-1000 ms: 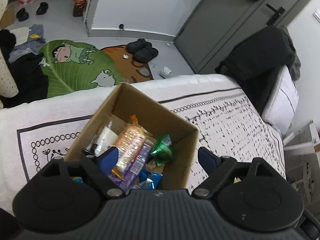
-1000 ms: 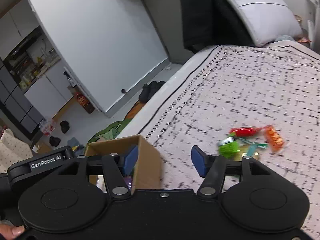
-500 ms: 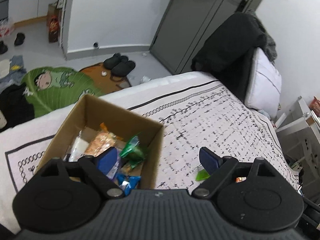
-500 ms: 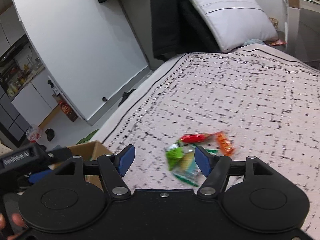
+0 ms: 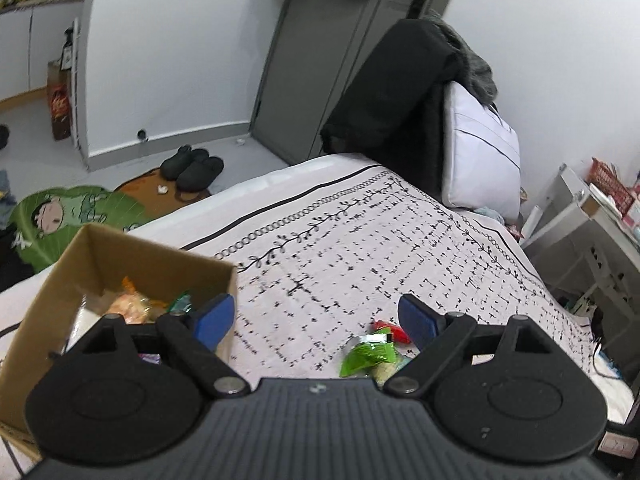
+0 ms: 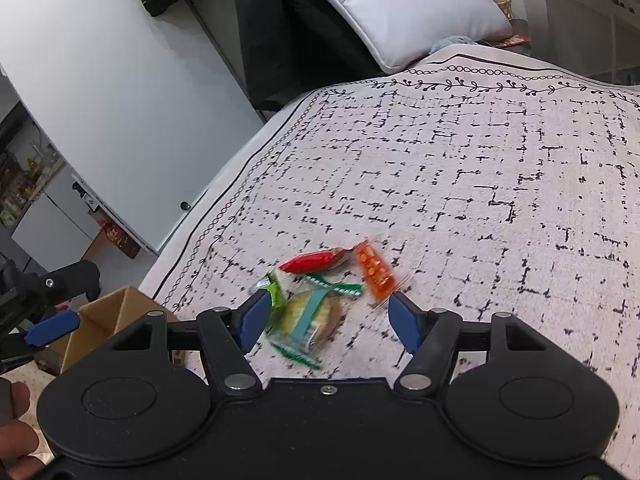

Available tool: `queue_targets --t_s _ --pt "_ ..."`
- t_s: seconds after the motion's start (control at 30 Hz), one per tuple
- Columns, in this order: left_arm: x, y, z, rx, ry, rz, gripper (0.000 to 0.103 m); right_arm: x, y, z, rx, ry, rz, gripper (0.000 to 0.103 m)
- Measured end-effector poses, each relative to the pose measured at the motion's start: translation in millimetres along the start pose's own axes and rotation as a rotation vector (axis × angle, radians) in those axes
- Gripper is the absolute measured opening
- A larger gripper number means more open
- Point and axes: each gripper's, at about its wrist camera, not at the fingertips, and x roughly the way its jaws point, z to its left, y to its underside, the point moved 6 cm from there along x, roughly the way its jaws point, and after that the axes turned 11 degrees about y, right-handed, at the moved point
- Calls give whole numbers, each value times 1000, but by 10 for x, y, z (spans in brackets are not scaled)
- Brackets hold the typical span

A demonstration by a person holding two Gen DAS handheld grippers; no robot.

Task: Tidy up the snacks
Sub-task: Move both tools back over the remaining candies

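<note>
the right gripper point(image 6: 326, 322) is hanging over the bedspread point(image 6: 480, 184) with its blue pads parted about halfway and gripping nothing; a clear cookie packet point(image 6: 310, 318) is lying on the cloth between them, a little blurred. just beyond it are lying a green packet point(image 6: 274, 294), a red wrapper point(image 6: 312, 261) and an orange packet point(image 6: 374, 269), all close together. the left gripper point(image 5: 316, 318) is standing wide apart and bare too, its left pad in front of the cardboard box point(image 5: 132, 252), which is sitting at the bed's edge with snacks point(image 5: 136, 304) already inside. a grey pillow point(image 6: 404, 8) is leaning at the head of the bed.
</note>
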Motion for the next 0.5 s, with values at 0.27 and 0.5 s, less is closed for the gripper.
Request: queue_targets --t_s 0.27,0.5 --pt "424 139 -247 54 8 58 86 219 -128 -126 -23 12 2 65" --pt "681 264 -346 39 10 99 83 415 -109 -151 -53 -6 43 61"
